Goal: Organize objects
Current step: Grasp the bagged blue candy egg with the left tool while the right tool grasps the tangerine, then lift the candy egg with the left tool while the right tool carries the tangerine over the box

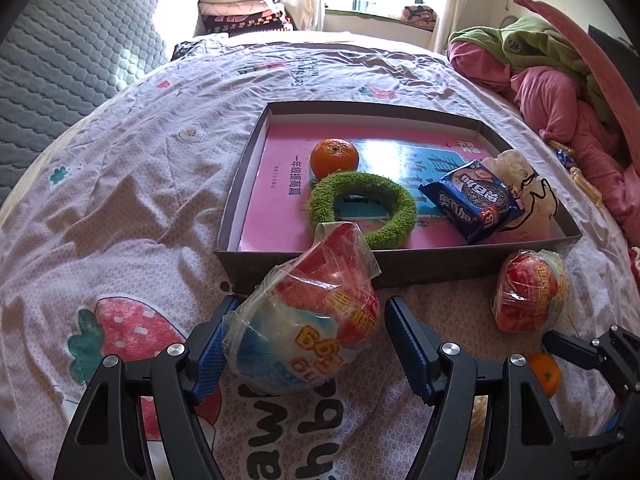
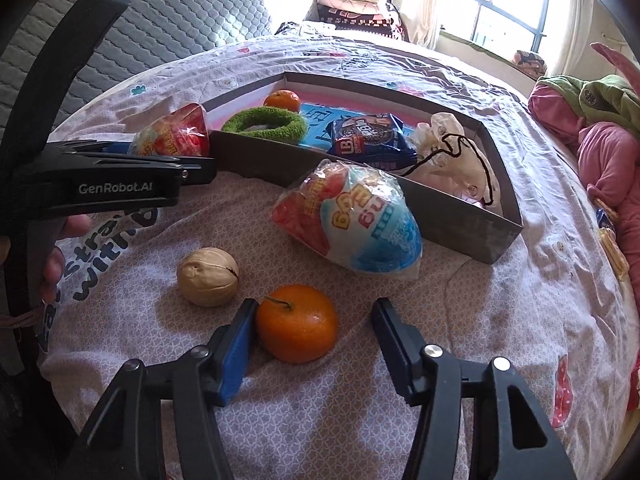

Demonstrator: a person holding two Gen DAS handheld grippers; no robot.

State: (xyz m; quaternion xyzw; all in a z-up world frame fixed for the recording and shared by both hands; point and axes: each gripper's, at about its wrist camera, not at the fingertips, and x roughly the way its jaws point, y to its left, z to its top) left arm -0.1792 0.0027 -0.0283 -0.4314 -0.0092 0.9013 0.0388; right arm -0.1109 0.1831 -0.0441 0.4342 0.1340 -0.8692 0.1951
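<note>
My left gripper [image 1: 312, 302] stands open around a wrapped toy egg [image 1: 304, 320] lying before the brown box's front wall [image 1: 320, 268]. Its left pad touches the wrap and the right pad stands just apart. A second toy egg [image 1: 530, 292] lies to the right on the sheet. In the right wrist view, my right gripper [image 2: 316, 306] is open around an orange [image 2: 296, 328]. The left pad is against the orange and the right pad is well clear. A walnut [image 2: 208, 276] sits just left of it. The left gripper [image 2: 192, 168] shows at the left.
The box [image 2: 260, 160] holds another orange [image 1: 334, 158], a green ring [image 1: 360, 208], a blue cookie pack [image 1: 472, 200] and a white pouch [image 1: 520, 176]. Pink and green clothes [image 1: 560, 88] pile up at the right. A grey quilted mattress [image 1: 72, 48] stands on the left.
</note>
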